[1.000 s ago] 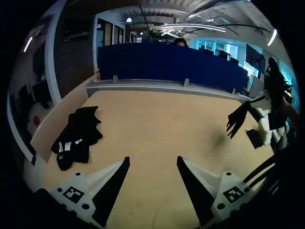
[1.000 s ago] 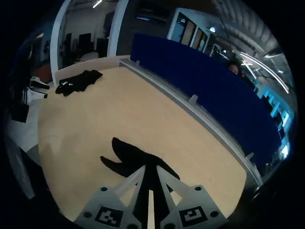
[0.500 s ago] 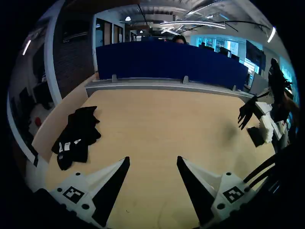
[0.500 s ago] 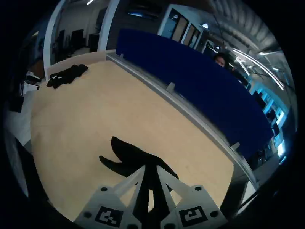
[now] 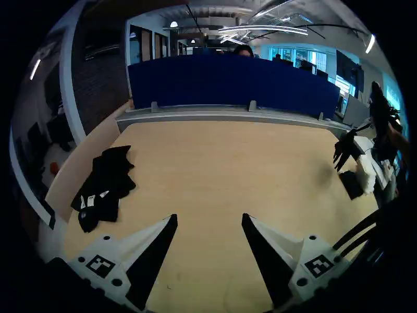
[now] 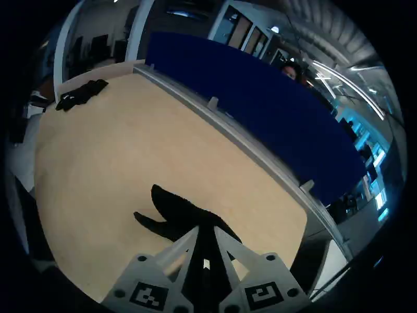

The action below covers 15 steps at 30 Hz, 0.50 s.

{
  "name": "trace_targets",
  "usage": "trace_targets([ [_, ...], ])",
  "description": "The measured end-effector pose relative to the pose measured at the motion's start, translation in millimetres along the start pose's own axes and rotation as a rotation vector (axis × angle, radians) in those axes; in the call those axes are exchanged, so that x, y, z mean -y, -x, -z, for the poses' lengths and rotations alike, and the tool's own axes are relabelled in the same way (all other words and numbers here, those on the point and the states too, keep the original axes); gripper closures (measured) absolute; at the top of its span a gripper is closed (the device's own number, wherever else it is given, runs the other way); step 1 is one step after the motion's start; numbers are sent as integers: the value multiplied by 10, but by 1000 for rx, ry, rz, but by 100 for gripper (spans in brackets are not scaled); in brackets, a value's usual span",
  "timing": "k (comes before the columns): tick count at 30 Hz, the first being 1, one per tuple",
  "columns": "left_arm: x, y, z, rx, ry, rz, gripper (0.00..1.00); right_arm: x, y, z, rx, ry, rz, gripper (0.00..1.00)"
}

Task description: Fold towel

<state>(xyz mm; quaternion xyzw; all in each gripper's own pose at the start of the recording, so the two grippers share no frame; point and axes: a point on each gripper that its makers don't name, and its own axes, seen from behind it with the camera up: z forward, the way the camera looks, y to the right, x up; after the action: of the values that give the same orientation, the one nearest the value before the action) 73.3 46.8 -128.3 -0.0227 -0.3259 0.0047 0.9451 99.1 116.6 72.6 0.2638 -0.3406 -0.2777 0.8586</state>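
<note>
Towel (image 6: 172, 208) pinched in right tool (image 6: 206, 229), left tool (image 5: 209, 216) wide open

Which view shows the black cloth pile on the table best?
The left gripper view: the black cloth pile is nearer and larger, its white tags visible. The right gripper view shows it small, far across the table.

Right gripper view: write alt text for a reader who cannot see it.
The right tongs are shut on a black towel above a pale wooden table. A blue partition lines its far edge, and a dark cloth heap lies at the far corner.
</note>
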Motion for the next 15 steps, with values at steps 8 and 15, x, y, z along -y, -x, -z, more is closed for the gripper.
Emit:
trace_targets([
  [8,-117,-31,-29,9,-5,-10,8,-277,221,-11,26,10,-4,96],
  [15,-228,-54,-77,14,1,-24,9,-349,404,2,39,10,-22,96],
])
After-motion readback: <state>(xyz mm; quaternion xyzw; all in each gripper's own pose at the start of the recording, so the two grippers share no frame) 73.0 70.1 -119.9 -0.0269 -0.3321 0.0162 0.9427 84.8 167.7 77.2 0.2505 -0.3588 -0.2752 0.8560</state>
